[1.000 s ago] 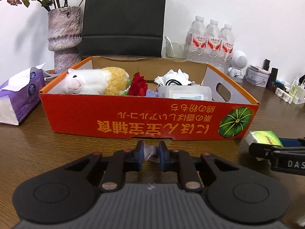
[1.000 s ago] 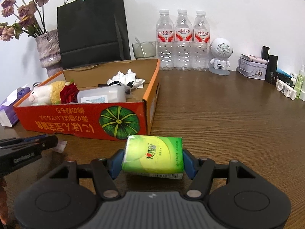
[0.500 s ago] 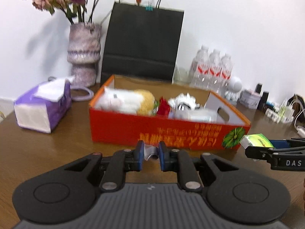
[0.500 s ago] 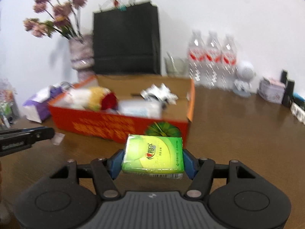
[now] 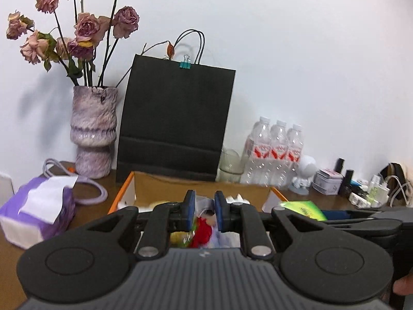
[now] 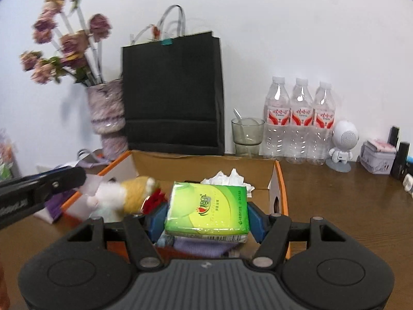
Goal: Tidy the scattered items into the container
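Left wrist: black paper bag (image 5: 175,118) behind cardboard box (image 5: 160,184).

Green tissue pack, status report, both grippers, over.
Right gripper shut on green tissue pack, above orange box. Left gripper shut on small clear wrapper, also over the box. Nothing blocking the drop.

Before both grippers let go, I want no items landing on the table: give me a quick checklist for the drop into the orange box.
1. Right gripper clamped on green tissue pack: ok.
2. Pack above the orange cardboard box, not the table: ok.
3. Left gripper shut on small pale wrapper: ok.
4. Left gripper above the box interior: ok.
5. Free spot under the pack: cannot tell; plush toy and crumpled white paper lie close.
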The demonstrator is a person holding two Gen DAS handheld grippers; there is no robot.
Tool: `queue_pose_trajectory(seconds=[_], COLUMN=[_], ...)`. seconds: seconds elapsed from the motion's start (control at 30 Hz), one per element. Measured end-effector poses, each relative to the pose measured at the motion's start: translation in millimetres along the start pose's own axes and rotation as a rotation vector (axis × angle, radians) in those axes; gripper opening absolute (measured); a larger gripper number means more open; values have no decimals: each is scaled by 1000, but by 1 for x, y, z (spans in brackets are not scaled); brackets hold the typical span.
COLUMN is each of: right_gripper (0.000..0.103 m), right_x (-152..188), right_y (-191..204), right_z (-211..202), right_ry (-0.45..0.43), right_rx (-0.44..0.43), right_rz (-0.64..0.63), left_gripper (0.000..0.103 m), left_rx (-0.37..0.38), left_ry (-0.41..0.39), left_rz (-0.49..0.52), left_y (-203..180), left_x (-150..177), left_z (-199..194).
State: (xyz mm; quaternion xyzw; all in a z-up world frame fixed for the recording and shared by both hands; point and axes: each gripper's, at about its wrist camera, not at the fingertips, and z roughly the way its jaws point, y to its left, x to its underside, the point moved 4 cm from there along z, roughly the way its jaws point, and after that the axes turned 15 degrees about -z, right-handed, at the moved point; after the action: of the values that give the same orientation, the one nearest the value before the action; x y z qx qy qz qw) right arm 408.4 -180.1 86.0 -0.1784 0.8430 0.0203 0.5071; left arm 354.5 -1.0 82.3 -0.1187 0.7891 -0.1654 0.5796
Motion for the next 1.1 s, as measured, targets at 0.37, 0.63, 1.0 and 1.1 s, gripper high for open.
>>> queue_pose_trajectory(seconds=[0.37, 0.63, 1.0, 1.1], right_gripper=[63, 76, 103, 103], right_x=[-13, -6, -11, -14], right_y=[-3, -5, -24, -23], right_z=[66, 87, 71, 66], right_ry=[63, 128, 120, 113], right_rx=[12, 14, -2, 3], right_rz=[-5, -13, 66, 61], left_gripper=[17, 63, 103, 103], left_rx=[-70, -121, -200, -197], left_ry=[59, 126, 98, 85], left_rz=[16, 35, -34, -19], left_y=[12, 22, 35, 31], left_x=[5, 12, -8, -11], left_z=[84, 102, 86, 80])
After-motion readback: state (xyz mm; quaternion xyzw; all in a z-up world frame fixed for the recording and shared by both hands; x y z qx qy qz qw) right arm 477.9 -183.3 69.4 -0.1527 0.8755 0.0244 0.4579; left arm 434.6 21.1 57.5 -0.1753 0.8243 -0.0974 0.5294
